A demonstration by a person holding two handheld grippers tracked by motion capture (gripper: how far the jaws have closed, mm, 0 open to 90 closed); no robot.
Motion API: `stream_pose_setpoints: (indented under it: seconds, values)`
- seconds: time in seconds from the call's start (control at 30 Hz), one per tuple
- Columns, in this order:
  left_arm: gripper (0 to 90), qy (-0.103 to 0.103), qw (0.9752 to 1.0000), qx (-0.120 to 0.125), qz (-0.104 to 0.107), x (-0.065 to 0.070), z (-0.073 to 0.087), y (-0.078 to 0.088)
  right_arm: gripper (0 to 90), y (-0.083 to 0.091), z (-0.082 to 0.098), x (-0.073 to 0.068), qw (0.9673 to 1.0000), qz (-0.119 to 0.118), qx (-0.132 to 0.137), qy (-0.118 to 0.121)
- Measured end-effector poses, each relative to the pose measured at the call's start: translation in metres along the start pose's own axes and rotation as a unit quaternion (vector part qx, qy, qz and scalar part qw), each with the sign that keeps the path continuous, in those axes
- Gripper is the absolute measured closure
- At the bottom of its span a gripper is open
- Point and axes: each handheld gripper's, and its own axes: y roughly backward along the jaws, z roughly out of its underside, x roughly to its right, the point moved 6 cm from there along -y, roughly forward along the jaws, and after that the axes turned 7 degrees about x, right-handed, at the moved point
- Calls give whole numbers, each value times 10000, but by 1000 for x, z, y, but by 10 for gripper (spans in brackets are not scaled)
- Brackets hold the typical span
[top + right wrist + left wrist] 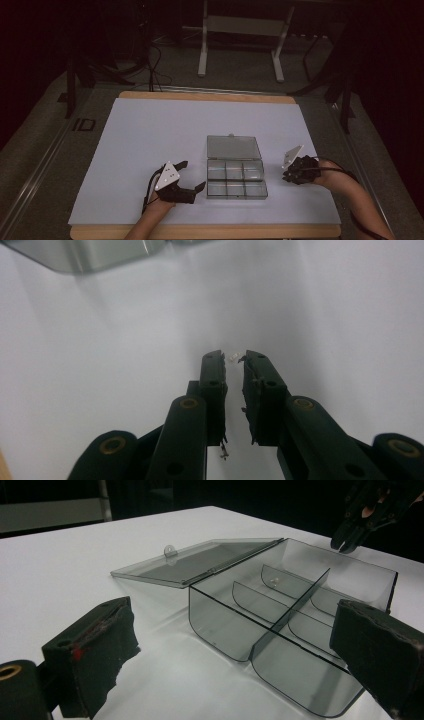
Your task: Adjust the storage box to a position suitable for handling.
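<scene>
Your right gripper (235,359) jaws pinch a tiny pale bead (233,357) beside the open, smoky clear plastic compartment box (235,175), not yet dropped in; left gripper (235,650) jaws gape empty.

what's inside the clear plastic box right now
The box lies open with its lid flat. One small pale bead sits in a far compartment; the nearest compartment's floor is hidden by the left gripper's pad.

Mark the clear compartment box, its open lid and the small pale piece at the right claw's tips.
clear plastic compartment box (236,180), high view, middle divider
open clear lid (200,560), left gripper view, flat panel
small pale piece (234,357), right gripper view, between tips
</scene>
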Motion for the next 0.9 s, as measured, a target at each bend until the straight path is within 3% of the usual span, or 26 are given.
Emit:
stream_pose_setpoints:
  seconds: [0.63, 0.9]
  values:
    - [48, 22, 10000, 15, 8, 0, 0, 0, 790, -19, 9, 14, 9978, -71, -652, -70]
    - [47, 36, 10000, 17, 15, 0, 0, 0, 794, -22, 3, 16, 9969, -236, -746, -27]
